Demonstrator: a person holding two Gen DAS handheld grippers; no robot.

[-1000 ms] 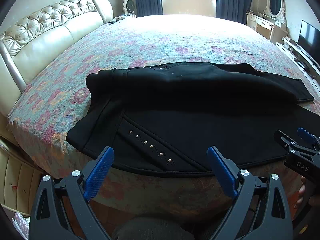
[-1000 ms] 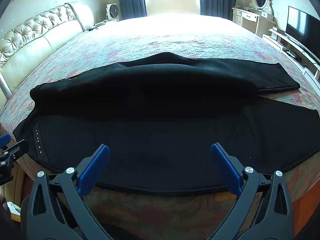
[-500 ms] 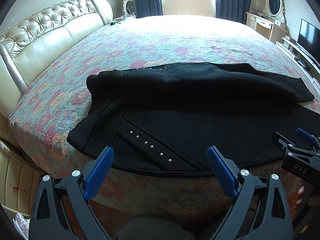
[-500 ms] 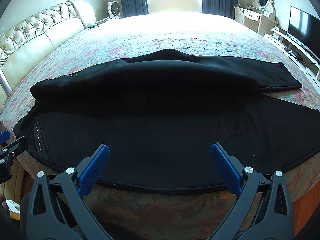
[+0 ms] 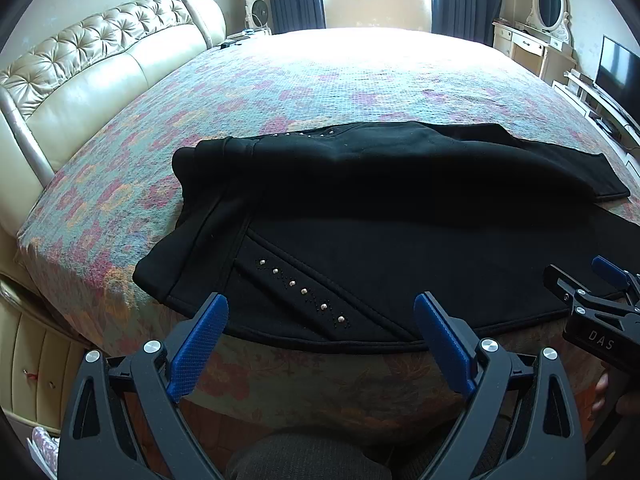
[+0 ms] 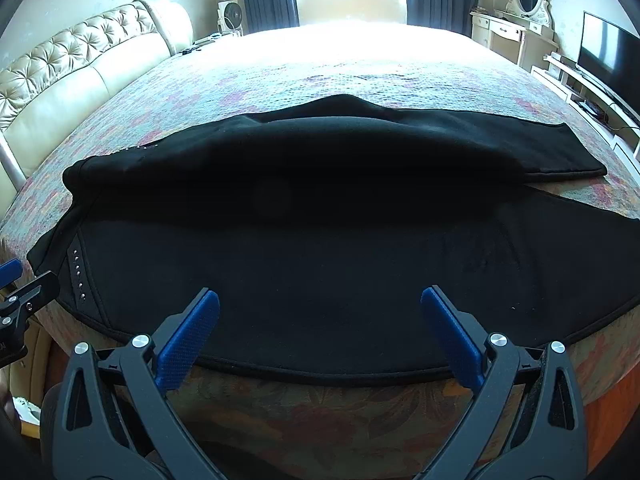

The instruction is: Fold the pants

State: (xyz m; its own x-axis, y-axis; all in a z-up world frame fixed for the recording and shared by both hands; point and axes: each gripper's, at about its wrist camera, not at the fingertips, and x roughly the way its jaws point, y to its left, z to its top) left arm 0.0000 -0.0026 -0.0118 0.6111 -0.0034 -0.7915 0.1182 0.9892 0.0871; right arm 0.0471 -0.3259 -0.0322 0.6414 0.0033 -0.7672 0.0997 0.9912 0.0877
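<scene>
Black pants (image 5: 380, 208) lie across the near part of the bed, waist to the left, legs to the right. A row of metal studs (image 5: 304, 291) marks the near pocket. The far leg is bunched in a raised ridge over the near one (image 6: 320, 168). My left gripper (image 5: 322, 320) is open and empty just short of the pants' near hem by the studs. My right gripper (image 6: 320, 318) is open and empty over the near hem at mid-leg. Each gripper shows at the edge of the other's view.
The bed (image 5: 320, 80) has a floral cover and a cream tufted headboard (image 5: 80, 80) on the left. A dresser with mirror (image 5: 544, 40) and a TV (image 5: 616, 68) stand on the right. A fan (image 5: 256, 12) stands by the window. The bed's front edge (image 6: 320, 408) drops just below the grippers.
Both grippers have stayed open and nearly still. The view has shifted very slightly. The pants have not moved.
</scene>
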